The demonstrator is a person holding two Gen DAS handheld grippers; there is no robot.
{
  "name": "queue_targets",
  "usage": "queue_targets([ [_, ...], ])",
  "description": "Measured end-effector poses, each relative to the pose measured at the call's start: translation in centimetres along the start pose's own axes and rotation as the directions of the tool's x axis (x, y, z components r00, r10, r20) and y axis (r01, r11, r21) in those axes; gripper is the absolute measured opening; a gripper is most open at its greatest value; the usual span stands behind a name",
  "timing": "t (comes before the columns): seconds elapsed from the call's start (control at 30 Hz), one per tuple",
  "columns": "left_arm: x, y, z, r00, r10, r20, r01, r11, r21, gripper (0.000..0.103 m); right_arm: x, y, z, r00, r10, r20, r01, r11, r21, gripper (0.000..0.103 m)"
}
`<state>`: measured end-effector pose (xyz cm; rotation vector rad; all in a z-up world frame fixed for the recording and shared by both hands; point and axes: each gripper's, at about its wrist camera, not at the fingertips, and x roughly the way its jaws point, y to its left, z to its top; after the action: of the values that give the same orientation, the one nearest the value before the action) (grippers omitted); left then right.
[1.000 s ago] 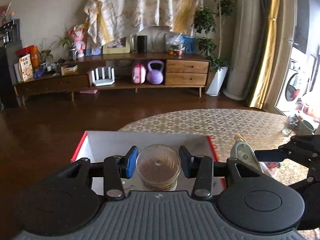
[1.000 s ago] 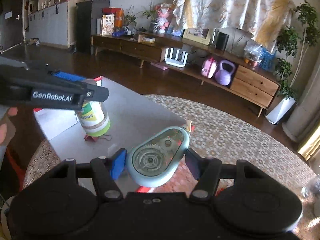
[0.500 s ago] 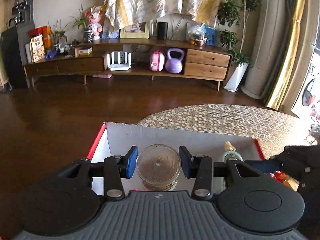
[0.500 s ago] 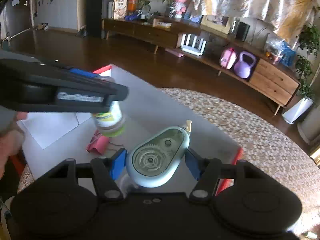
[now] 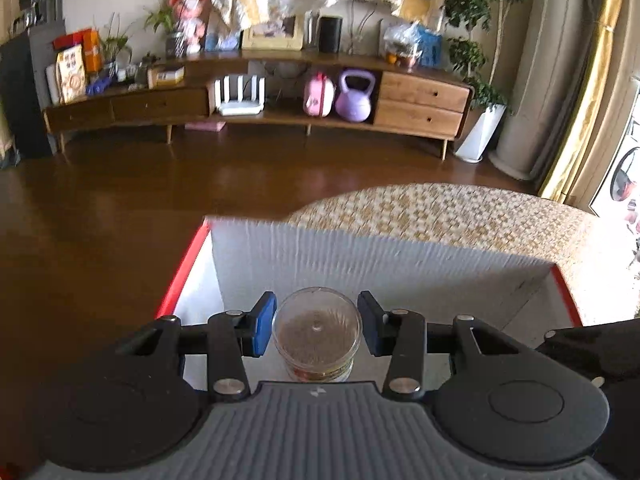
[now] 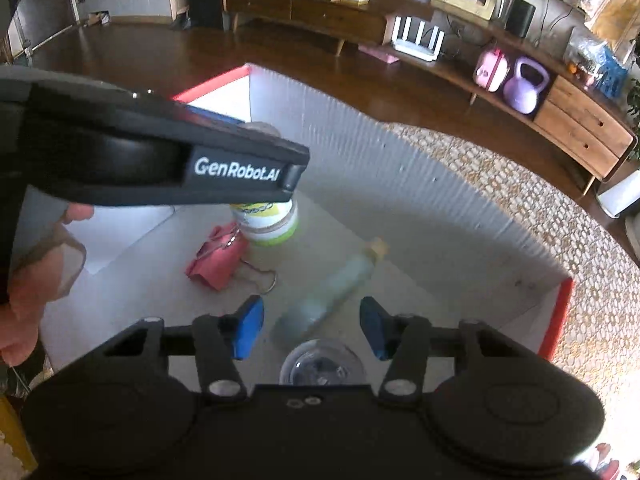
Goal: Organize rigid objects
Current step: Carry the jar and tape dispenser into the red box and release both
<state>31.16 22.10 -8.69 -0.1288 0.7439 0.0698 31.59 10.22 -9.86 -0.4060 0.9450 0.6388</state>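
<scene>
Over the white box [image 6: 360, 152] on the desk [image 5: 440, 216], the left gripper [image 5: 316, 330] holds a toothpick jar [image 5: 317, 334] between its fingers. The right gripper [image 6: 310, 328] has nothing in its grip, its fingers closing, and the blue tape dispenser [image 6: 320, 296] lies blurred in the box below. Next, probably: lower the jar beside the pink clip [image 6: 216, 258].

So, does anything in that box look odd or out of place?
The pale blue tape dispenser is a blurred streak lying tilted across the floor of the box, as if just dropped. Beside the jar, a pink clip lies loose. Nothing looks spilled or broken.
</scene>
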Motion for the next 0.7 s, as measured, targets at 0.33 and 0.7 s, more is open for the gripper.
queue_targets([
  [0.33, 1.3, 0.4, -0.4, 0.994, 0.008, -0.11, -0.007, 1.0, 0.007, 0.044, -1.1, -0.7, 0.0, 0.999, 0.035, 0.021, -0.035, 0.999, 0.017, 0.062],
  [0.7, -1.6, -1.1, 0.0, 0.995, 0.014, -0.096, -0.012, 1.0, 0.023, 0.061, -5.1, -0.4, -1.3, 0.996, 0.055, 0.065, -0.057, 0.998, 0.03, 0.064],
])
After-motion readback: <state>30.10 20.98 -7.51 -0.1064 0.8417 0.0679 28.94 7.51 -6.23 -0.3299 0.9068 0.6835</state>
